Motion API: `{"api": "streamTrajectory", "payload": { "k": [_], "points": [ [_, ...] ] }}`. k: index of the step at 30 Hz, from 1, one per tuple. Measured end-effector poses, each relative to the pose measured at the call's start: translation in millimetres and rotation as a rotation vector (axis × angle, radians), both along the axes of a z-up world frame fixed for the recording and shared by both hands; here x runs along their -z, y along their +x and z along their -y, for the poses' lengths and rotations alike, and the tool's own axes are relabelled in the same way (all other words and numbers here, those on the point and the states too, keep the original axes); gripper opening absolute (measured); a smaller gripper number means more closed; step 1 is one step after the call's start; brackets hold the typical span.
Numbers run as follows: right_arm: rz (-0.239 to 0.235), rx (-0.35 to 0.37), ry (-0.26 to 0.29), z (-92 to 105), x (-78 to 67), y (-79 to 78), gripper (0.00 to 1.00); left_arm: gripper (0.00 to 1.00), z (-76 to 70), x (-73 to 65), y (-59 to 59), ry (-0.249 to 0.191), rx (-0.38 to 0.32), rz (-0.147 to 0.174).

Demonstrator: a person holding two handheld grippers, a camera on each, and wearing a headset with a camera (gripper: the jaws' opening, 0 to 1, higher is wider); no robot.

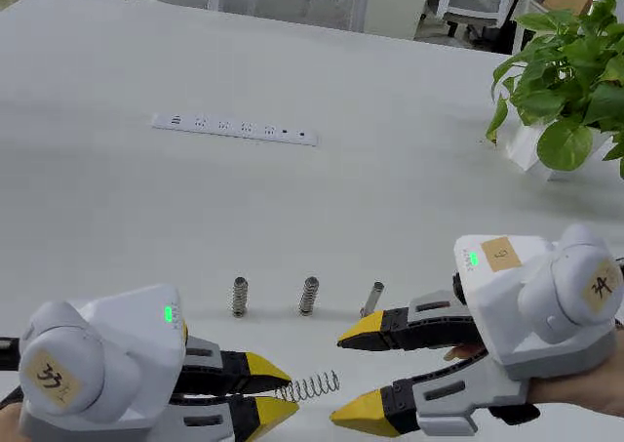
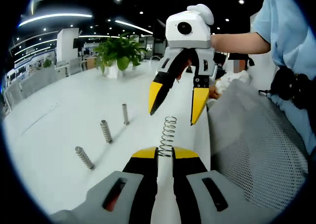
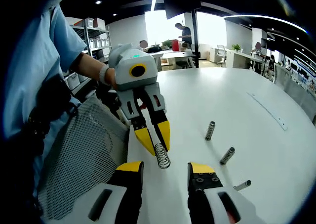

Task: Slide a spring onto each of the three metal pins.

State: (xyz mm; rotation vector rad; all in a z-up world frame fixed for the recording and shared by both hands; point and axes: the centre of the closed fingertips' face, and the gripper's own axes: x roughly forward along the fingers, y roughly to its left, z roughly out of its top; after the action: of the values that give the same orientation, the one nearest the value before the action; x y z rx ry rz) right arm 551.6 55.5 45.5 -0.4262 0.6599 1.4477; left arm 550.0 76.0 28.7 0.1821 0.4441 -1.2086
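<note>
Two pins wear springs, the far-left pin (image 1: 240, 297) and the middle pin (image 1: 309, 296); both stand upright on the table (image 1: 117, 198) just ahead of the left gripper (image 1: 283, 391); the bare pin (image 1: 372, 300) stands close beside the upper jaw tip of the right gripper (image 1: 339, 379); the left gripper's jaws are pinched together on one end of a loose spring (image 1: 310, 386); its free end juts past the tips to the mouth of the right gripper, whose jaws stand wide apart, touching nothing; a power strip (image 1: 234, 129) lies well beyond both claws.
</note>
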Motion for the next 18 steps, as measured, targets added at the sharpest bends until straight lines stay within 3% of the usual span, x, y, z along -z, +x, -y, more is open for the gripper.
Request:
{"api": "streamTrajectory", "payload": {
  "k": [13, 18],
  "points": [
    [-0.070, -0.006, 0.030, -3.2, 0.0, -6.7, 0.17, 0.07, -0.2, 0.3, -2.7, 0.000, 0.024, 0.007],
    [-0.076, -0.016, 0.026, -4.5, 2.2, -9.5, 0.10, 0.07, 0.3, 0.5, -3.7, -0.001, 0.029, 0.005]
  ]
}}
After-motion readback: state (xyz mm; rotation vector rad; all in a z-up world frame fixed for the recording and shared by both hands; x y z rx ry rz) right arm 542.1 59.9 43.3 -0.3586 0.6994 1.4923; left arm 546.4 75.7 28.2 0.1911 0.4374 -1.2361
